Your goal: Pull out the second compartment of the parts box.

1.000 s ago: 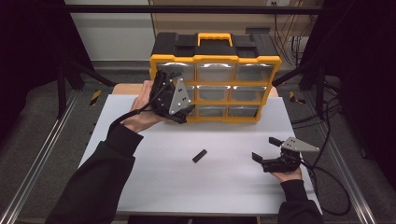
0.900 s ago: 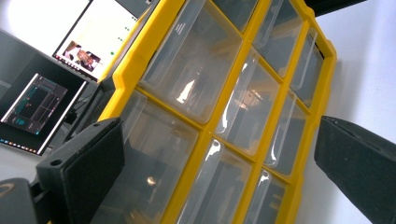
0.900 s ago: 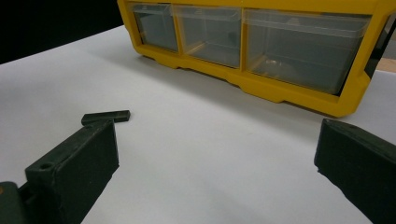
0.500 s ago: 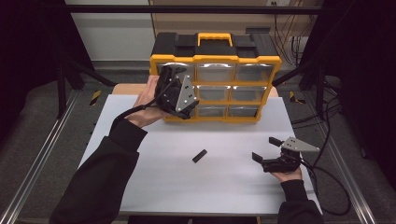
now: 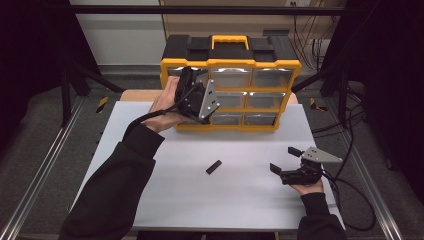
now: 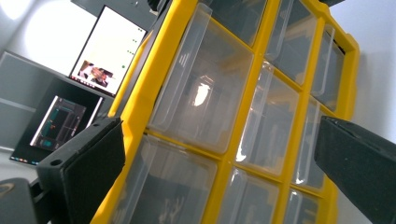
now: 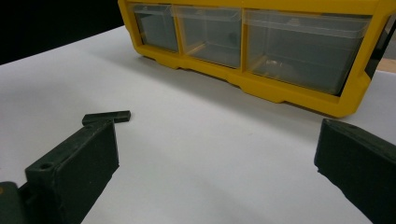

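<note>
Left tool (image 5: 196,95) raised over last second, lifted from lower-left drawers up toward top-left drawer (image 5: 191,76) of yellow organizer (image 5: 231,64). Now hovering right in front of that corner, around 11 o'clock from worktop (image 5: 150,190) centre. Jaws wide apart, nothing between them; in left gripper view, clear drawer fronts (image 6: 201,88) seen close between both jaws, camera rolled hard. Contact with drawer front not confirmable from these views.

Right tool (image 5: 289,166) unchanged in all three high frames: resting low at about 4 o'clock, jaws spread, empty, aimed toward organizer's bottom row (image 7: 261,44).

Small black part (image 5: 213,167) unmoved, flat on worktop near centre, well apart from both tools; in right gripper view seen just beyond tip of one jaw (image 7: 106,116).

Organizer upright at 12 o'clock edge, all drawers apparently shut.

Meaning, as judgement: approach phase, probably lining up to pull upper-left drawer open, black part likely meant to go in afterwards. Nothing grasped yet, so task barely started. Next likely needed: a jaw hooked on drawer lip, then straight pull without tipping organizer.
</note>
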Tool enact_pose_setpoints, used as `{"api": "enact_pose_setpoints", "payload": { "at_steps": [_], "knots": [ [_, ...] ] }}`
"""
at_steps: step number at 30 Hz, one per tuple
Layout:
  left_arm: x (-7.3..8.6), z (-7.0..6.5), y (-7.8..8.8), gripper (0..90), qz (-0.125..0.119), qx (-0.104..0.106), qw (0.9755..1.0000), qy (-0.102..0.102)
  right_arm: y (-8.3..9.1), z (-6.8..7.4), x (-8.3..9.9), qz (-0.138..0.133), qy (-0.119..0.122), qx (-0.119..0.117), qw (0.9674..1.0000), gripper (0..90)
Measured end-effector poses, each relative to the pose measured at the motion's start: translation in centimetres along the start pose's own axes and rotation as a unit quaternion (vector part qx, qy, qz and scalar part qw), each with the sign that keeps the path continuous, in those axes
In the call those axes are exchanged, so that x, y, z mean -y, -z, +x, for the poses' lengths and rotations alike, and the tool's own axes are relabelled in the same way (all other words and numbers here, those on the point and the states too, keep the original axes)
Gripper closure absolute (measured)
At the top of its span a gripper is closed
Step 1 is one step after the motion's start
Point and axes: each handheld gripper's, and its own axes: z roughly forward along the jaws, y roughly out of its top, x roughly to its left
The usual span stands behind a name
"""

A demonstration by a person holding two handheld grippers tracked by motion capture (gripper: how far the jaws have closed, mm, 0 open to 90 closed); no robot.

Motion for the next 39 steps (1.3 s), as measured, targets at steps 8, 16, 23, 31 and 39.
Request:
{"api": "enact_pose_setpoints", "payload": {
  "at_steps": [8, 16, 23, 31, 39],
  "knots": [
    [-0.5, -0.1, -1.0, 1.8, 0.003, -0.005, 0.9998, -0.017, 0.0, 0.0, 0.0, -0.001, -0.001, -0.001, 1.0000, 0.2],
    [-1.1, 0.0, -2.0, 1.8, 0.005, -0.012, 0.9996, -0.026, 0.0, 0.0, 0.0, -0.001, -0.001, 0.000, 1.0000, 0.2],
    [-1.4, -0.1, -2.8, 1.8, 0.006, -0.016, 0.9992, -0.036, 0.0, 0.0, 0.0, 0.000, -0.001, -0.001, 1.0000, 0.2],
    [-1.6, -0.2, -3.6, 1.8, 0.009, -0.018, 0.9988, -0.045, 0.0, 0.0, 0.0, 0.001, -0.001, 0.000, 1.0000, 0.2],
    [-2.2, -0.1, -4.5, 1.8, 0.010, -0.019, 0.9983, -0.054, 0.0, 0.0, 0.0, 0.003, 0.001, 0.000, 1.0000, 0.2]
  ]
}}
